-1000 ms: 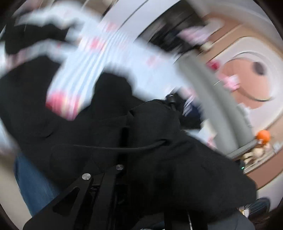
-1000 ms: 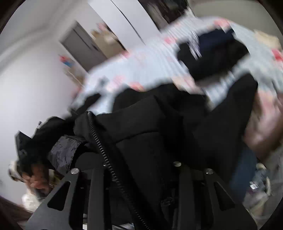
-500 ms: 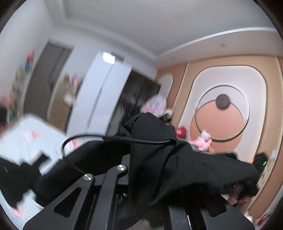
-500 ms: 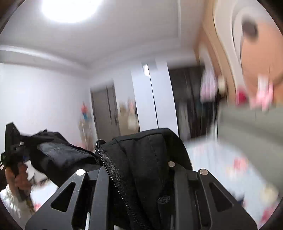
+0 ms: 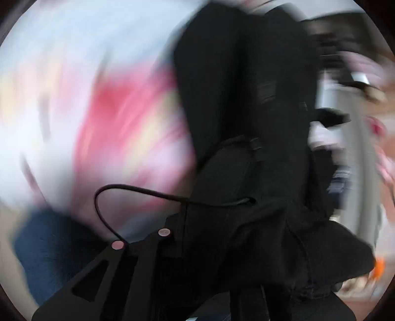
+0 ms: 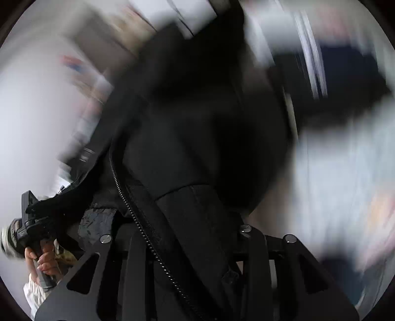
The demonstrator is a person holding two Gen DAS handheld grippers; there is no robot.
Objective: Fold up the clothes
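A black zip-up jacket (image 5: 246, 123) hangs stretched between both grippers. In the left wrist view my left gripper (image 5: 209, 247) has bunched jacket cloth between its fingers, a thin black drawcord (image 5: 123, 190) looping out beside it; its jaws are opening slightly. In the right wrist view my right gripper (image 6: 187, 234) has the jacket (image 6: 197, 123) by its zipper edge (image 6: 138, 217); its jaws are also opening, cloth still pressed between the pads. The left gripper (image 6: 32, 222) shows at far left, held by a hand (image 6: 44, 261). Both views are heavily blurred.
Below lies a pale bedspread with pink patches (image 5: 111, 111), also at the right of the right wrist view (image 6: 345, 172). A dark garment (image 6: 345, 74) lies on it. Blue denim (image 5: 44, 247) shows at lower left. Pale walls and wardrobe doors (image 6: 192, 14) stand behind.
Half a second ago both cameras pointed up at the ceiling and walls; now they have swung back down toward the bed, the jacket swinging with them. Both grips still hold cloth.
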